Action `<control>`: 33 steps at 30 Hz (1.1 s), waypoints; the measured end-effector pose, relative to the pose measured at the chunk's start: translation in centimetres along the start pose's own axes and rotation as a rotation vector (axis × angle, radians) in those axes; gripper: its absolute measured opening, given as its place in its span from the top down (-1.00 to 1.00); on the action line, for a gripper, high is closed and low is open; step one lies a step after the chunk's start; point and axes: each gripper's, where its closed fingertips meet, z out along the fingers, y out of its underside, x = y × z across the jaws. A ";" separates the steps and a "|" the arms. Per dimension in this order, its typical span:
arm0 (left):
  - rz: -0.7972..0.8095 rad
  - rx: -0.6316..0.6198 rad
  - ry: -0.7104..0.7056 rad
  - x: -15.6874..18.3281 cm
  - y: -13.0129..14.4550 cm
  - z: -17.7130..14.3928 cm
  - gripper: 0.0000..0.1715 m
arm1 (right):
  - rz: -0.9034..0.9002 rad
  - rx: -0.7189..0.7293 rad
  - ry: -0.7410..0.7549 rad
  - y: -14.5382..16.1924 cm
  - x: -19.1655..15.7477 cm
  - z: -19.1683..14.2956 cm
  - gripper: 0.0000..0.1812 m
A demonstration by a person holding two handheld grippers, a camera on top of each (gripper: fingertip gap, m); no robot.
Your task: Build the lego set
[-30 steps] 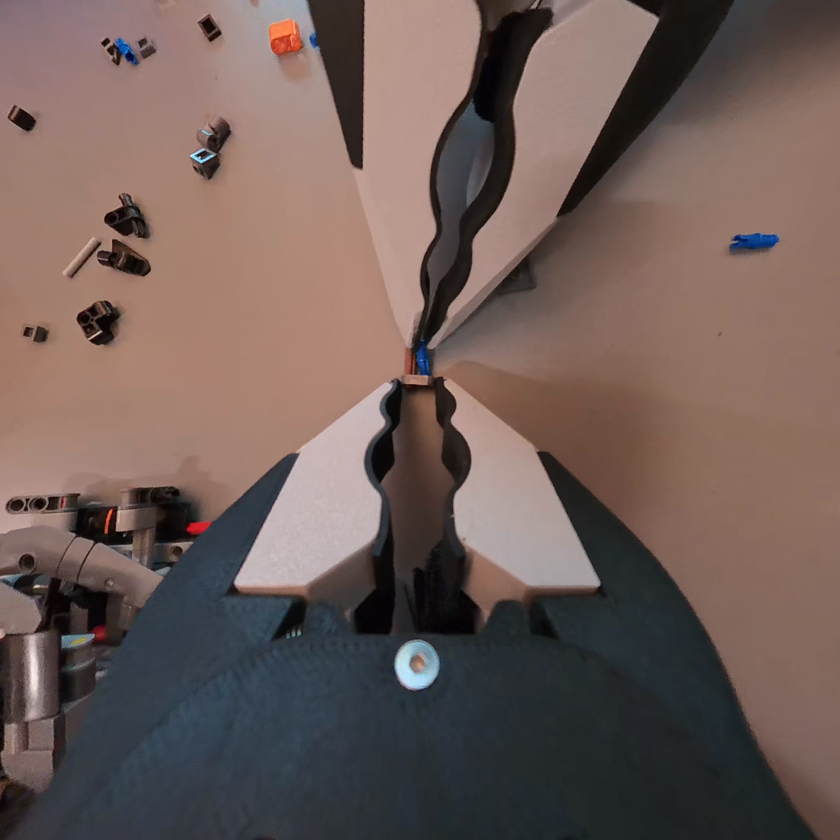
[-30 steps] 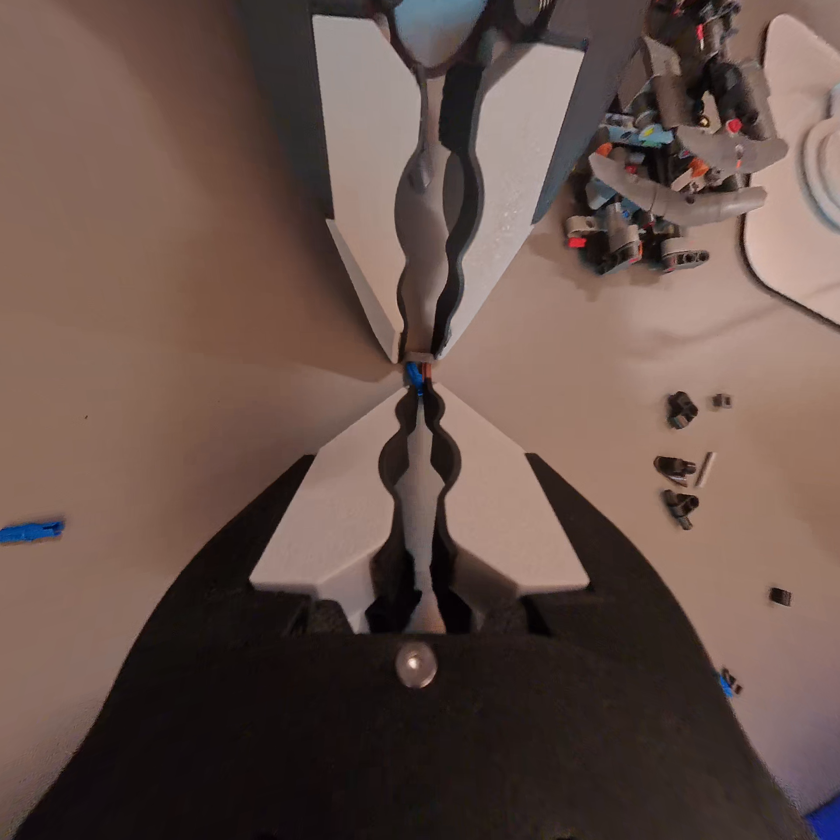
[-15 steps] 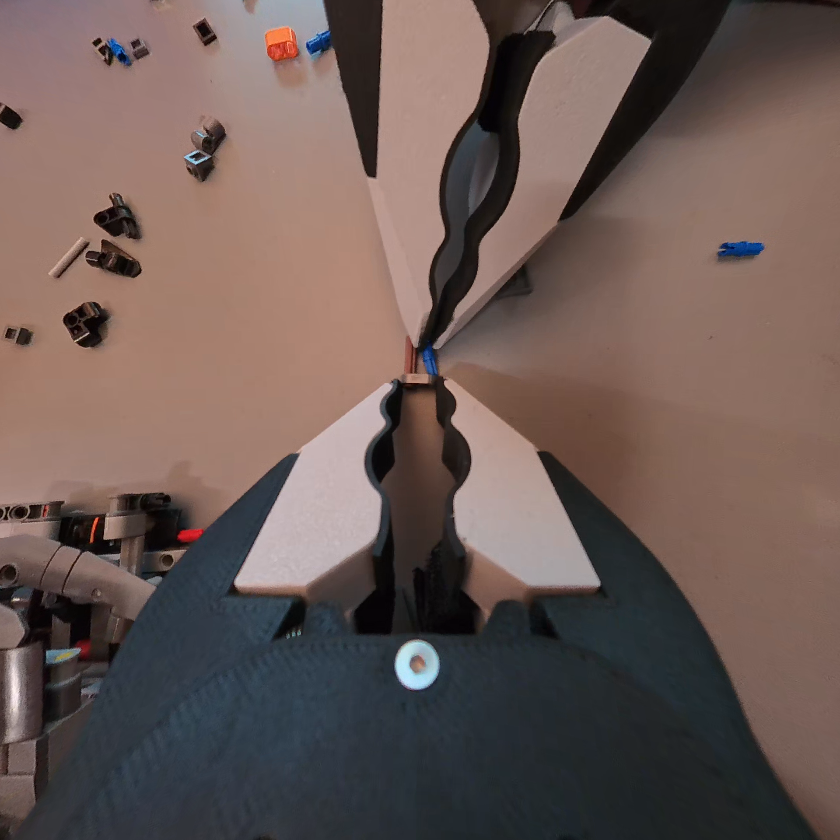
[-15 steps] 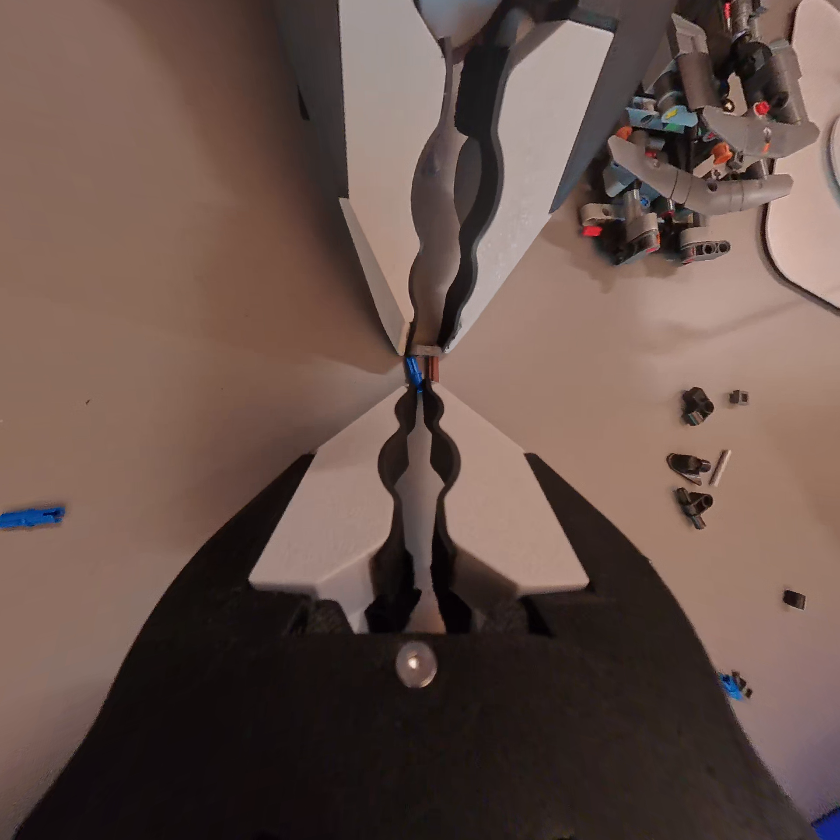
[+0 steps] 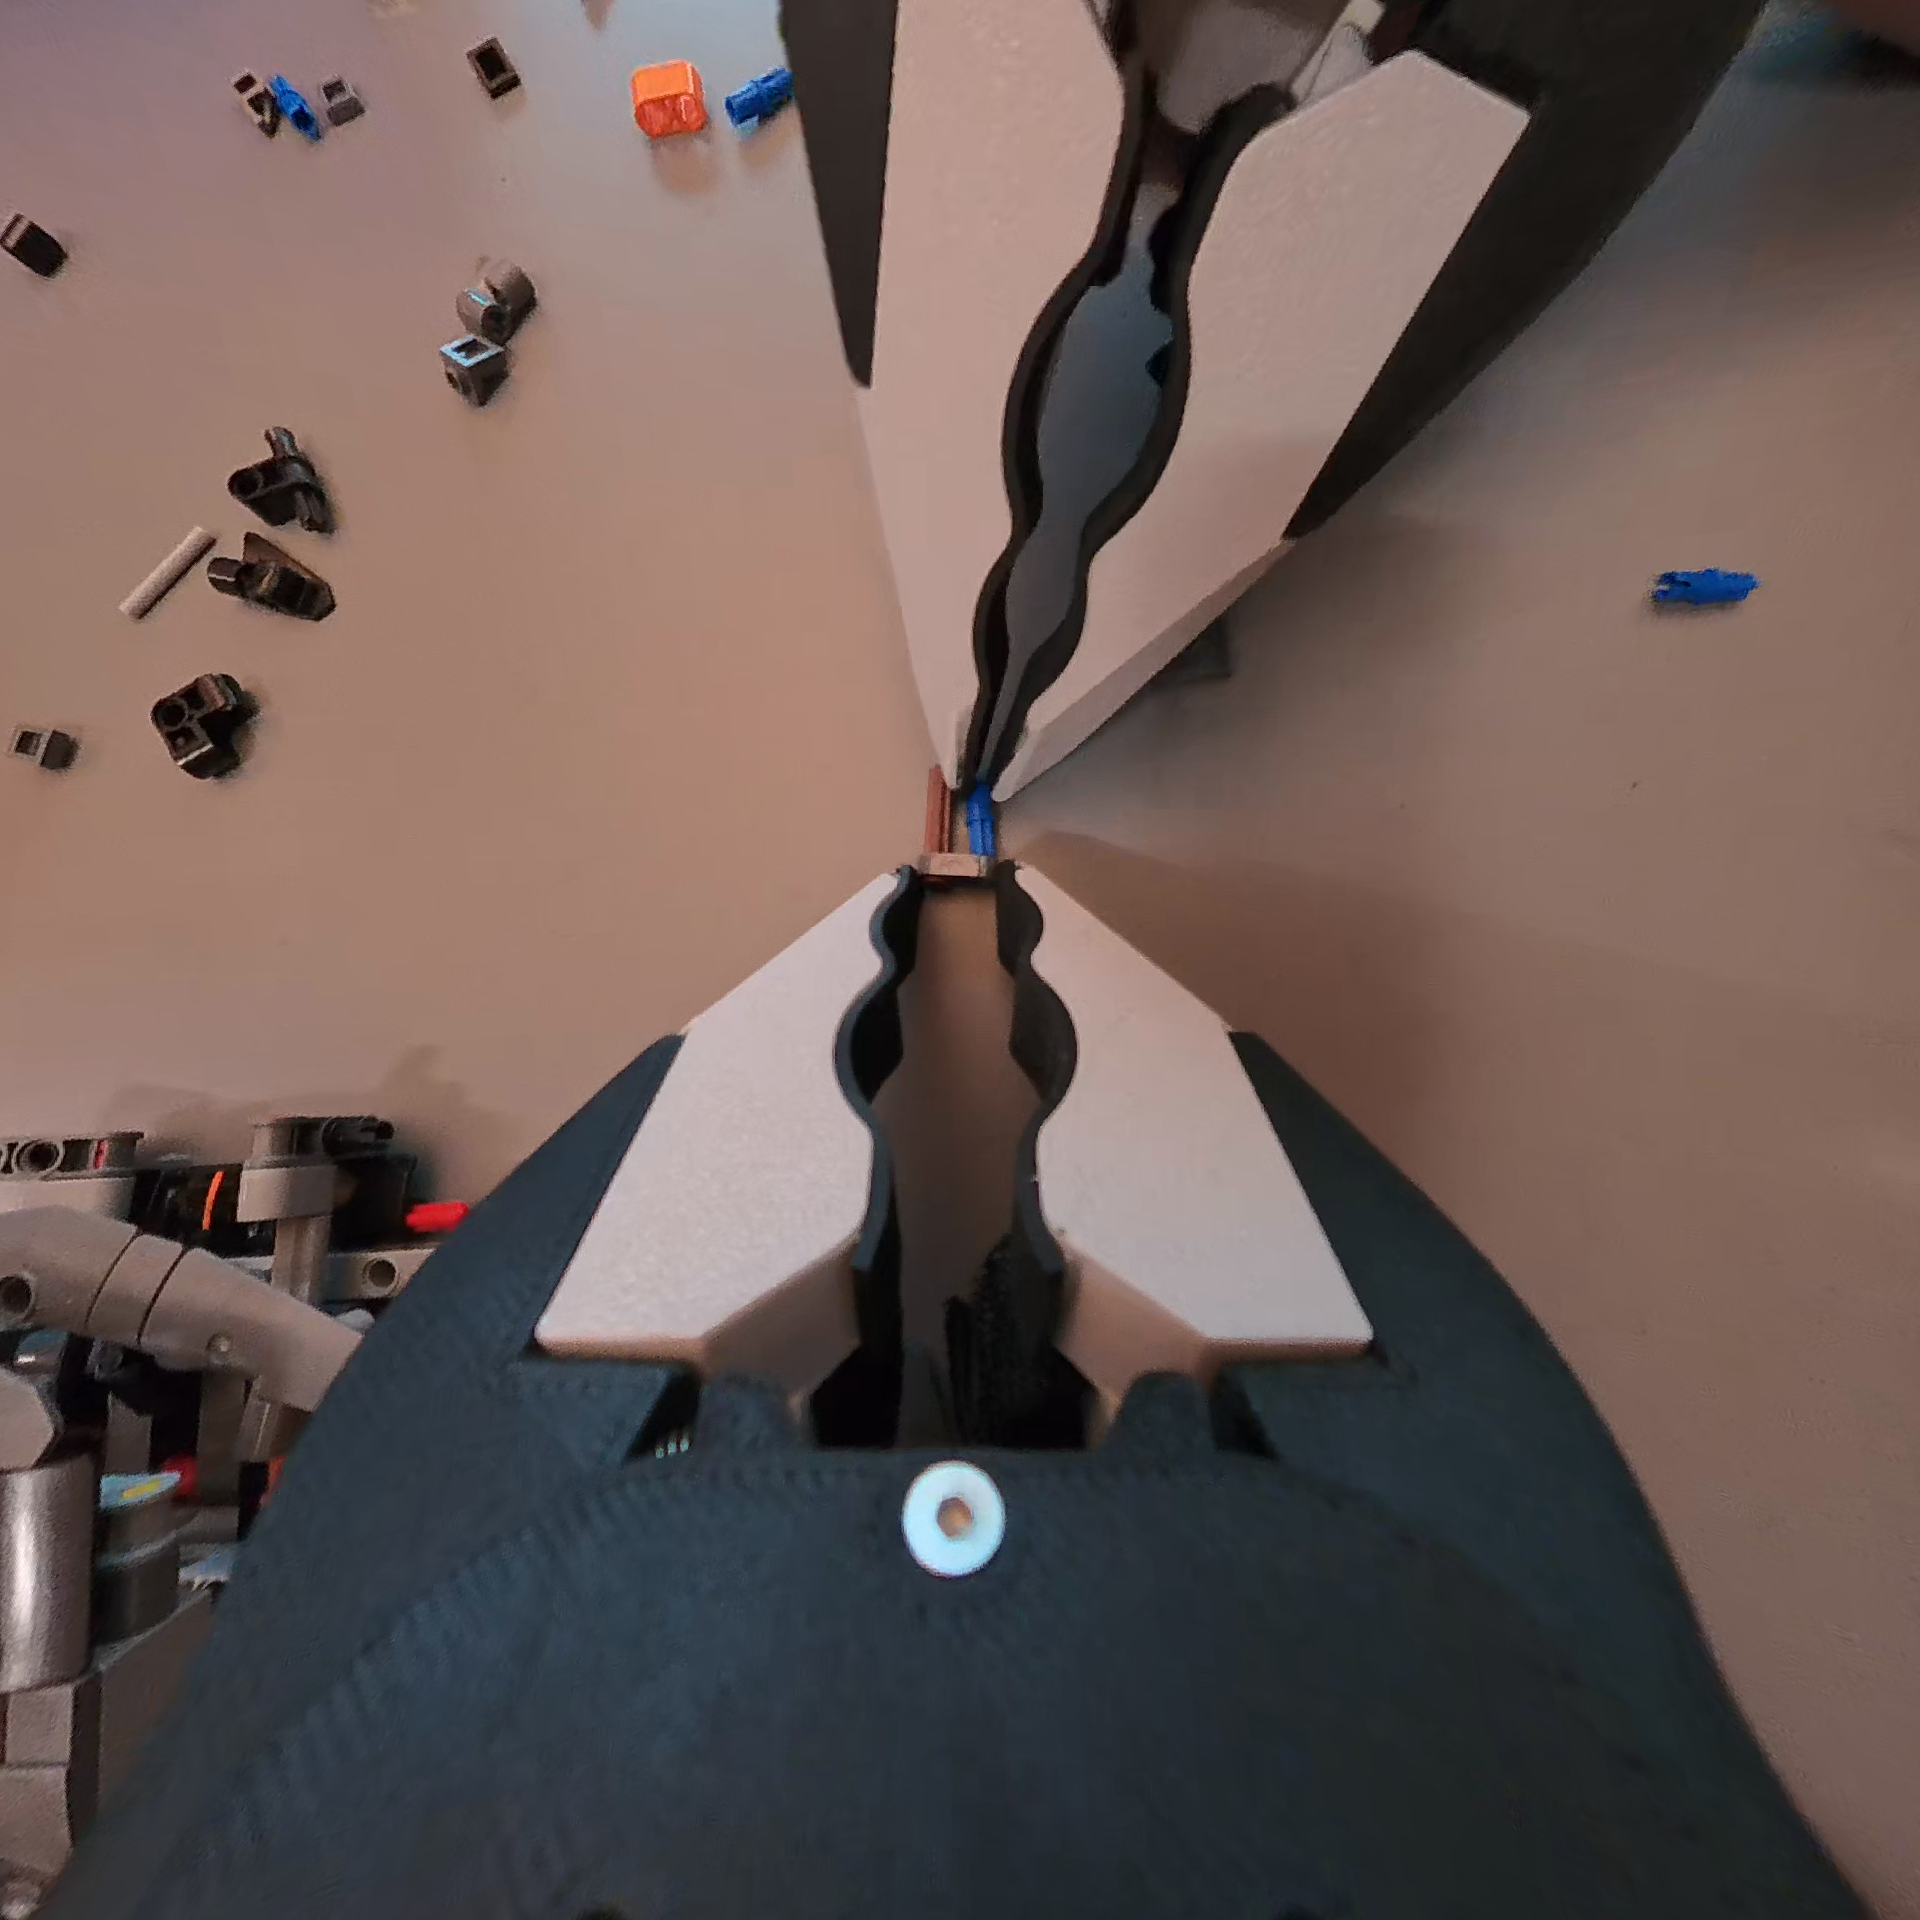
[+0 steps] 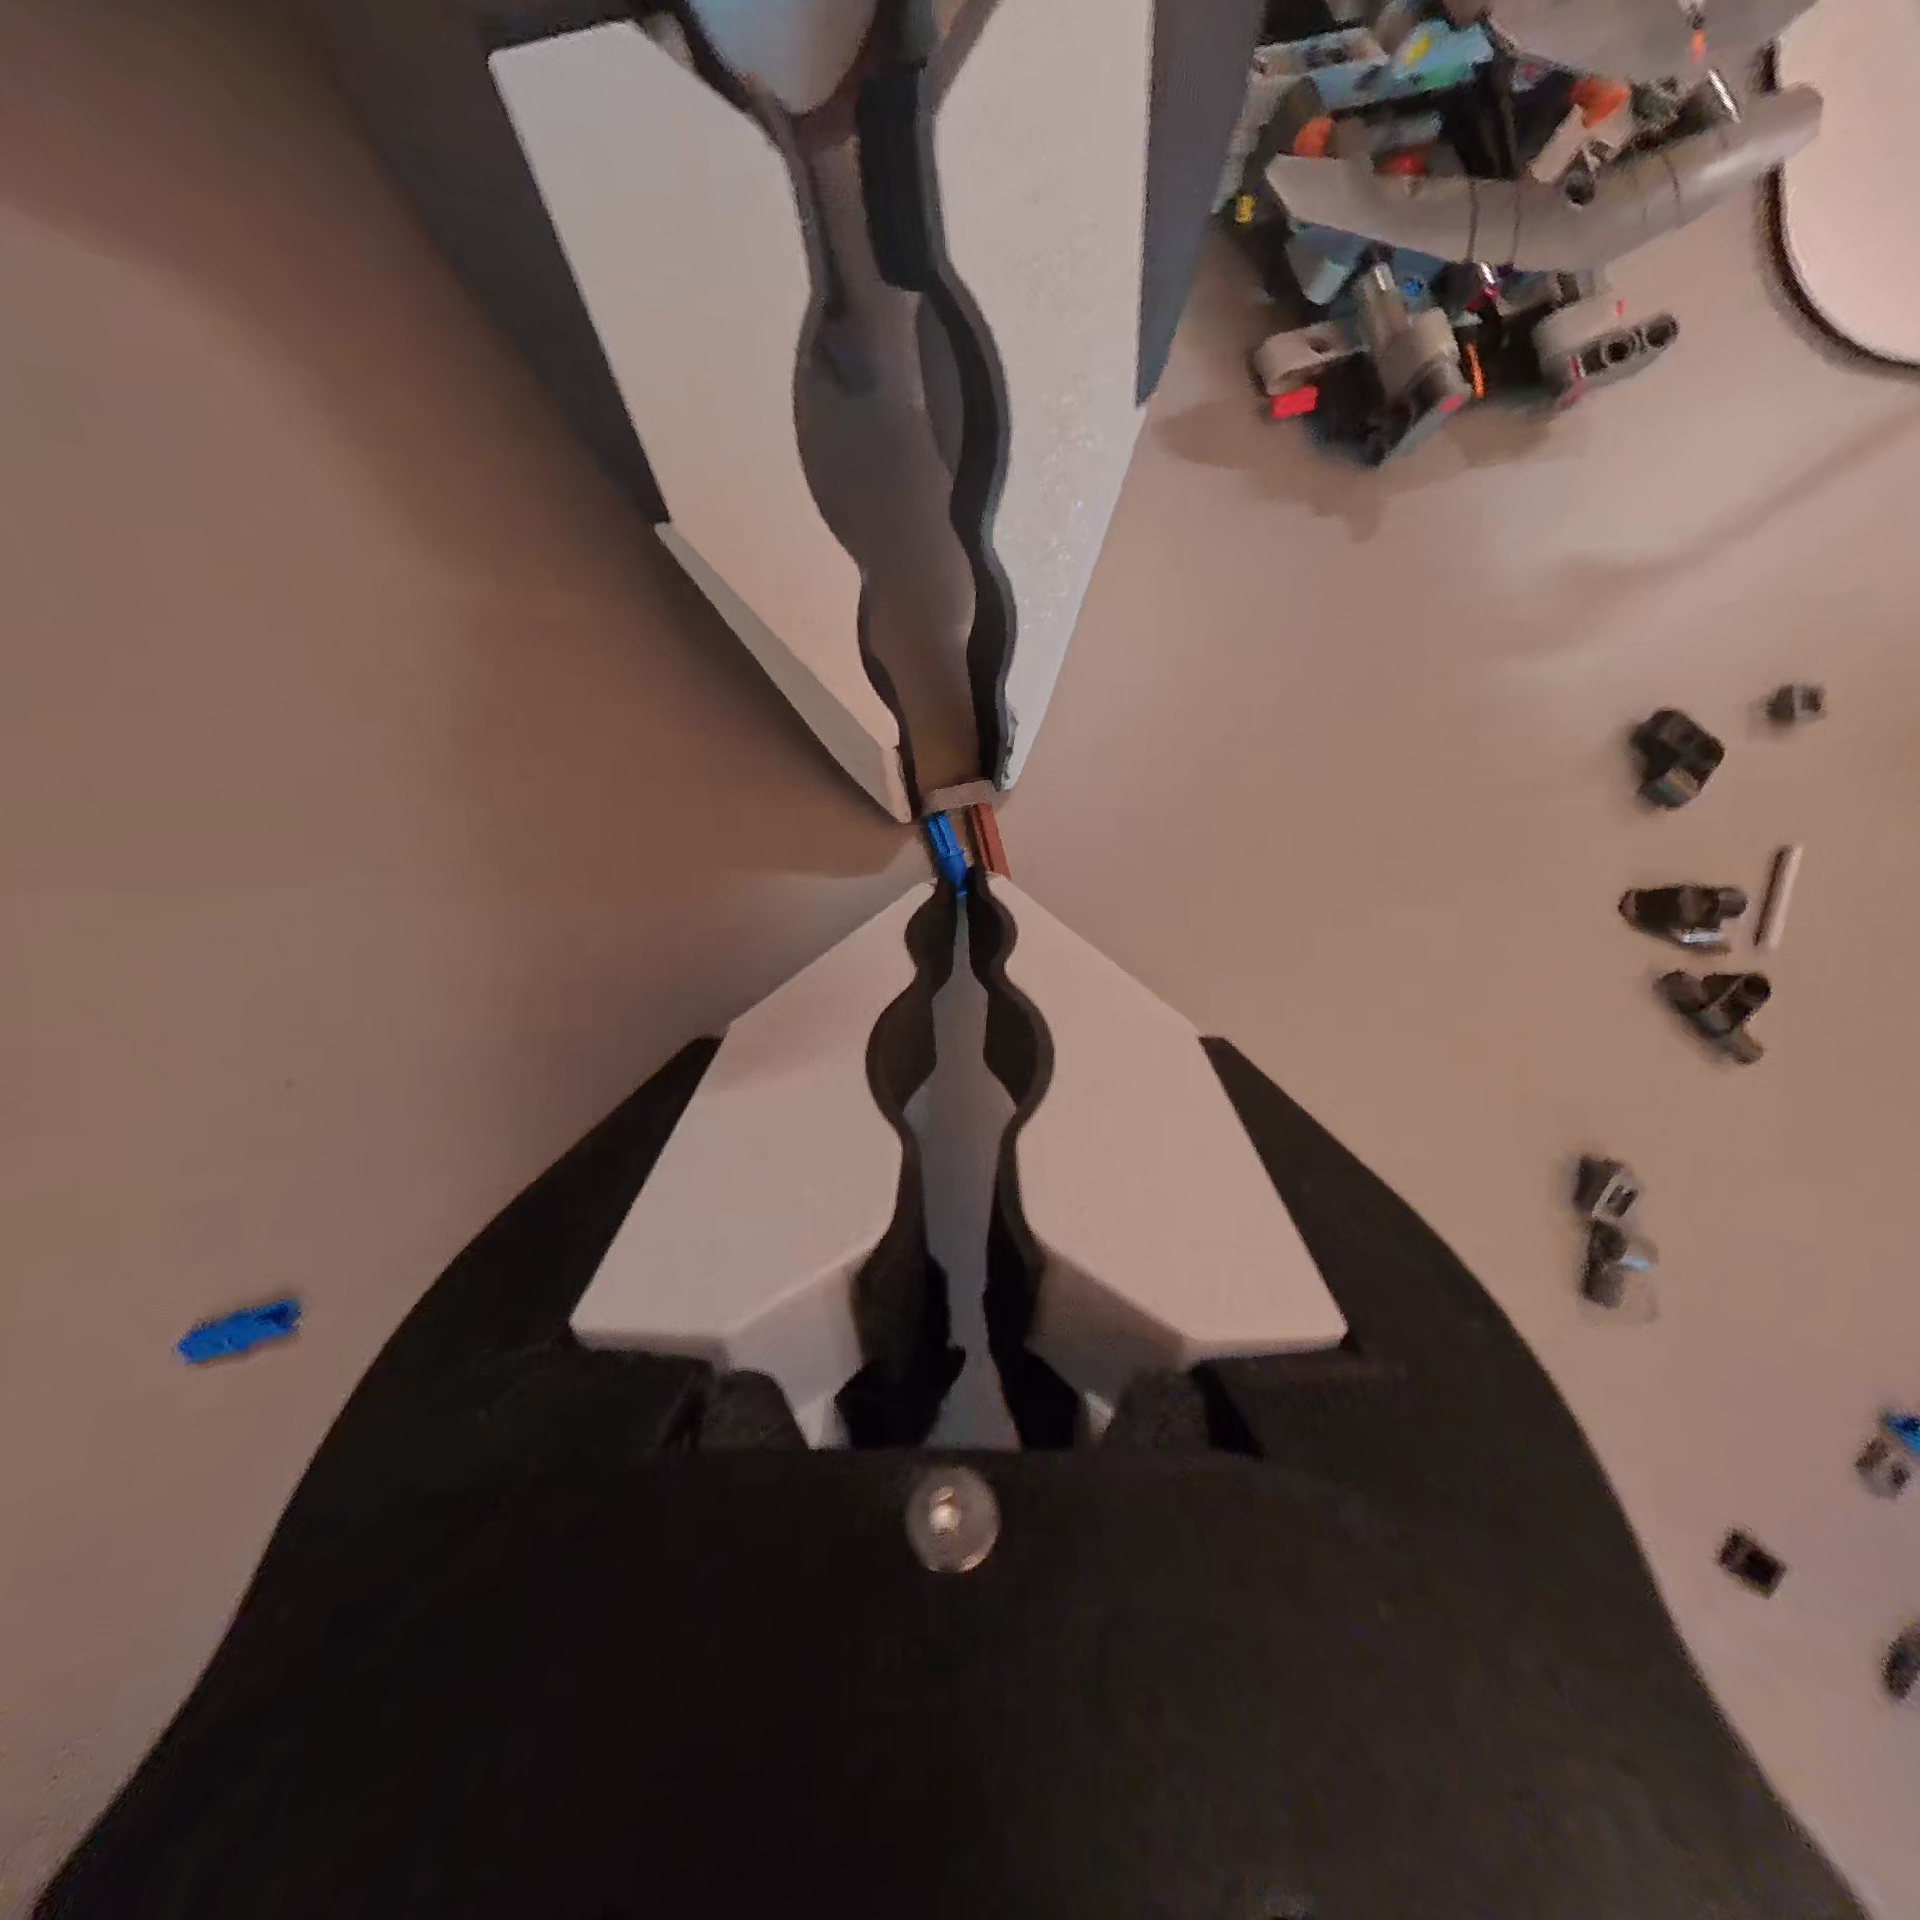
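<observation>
The two grippers meet tip to tip above the tan table. My left gripper [image 5: 958,878] is shut on a small grey lego piece [image 5: 956,864], which has a brown pin [image 5: 938,808] sticking out of it. My right gripper [image 6: 966,899] is shut on a blue pin [image 6: 943,844], whose free end sits at the grey piece [image 6: 961,798] beside the brown pin [image 6: 989,840]. In the left wrist view the right gripper [image 5: 977,781] comes in from the top with the blue pin [image 5: 979,816]. How deep the blue pin sits is hidden.
The partly built grey model stands at the lower left of the left wrist view [image 5: 156,1268] and the upper right of the right wrist view [image 6: 1507,208]. Loose black pieces [image 5: 203,722], an orange piece [image 5: 668,99] and a spare blue pin [image 5: 1704,587] lie on the table. A white mat [image 6: 1860,208] lies beside the model.
The grippers stay tip to tip on the same pieces. More of the blue pin shows between the tips. The right wrist view has shifted, so the model sits higher in it.
</observation>
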 end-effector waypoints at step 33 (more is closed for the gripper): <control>0.296 -0.033 -0.227 -0.2 0.0 -0.4 0.85 | 0.358 -0.103 -0.309 -0.2 -0.5 0.1 1.00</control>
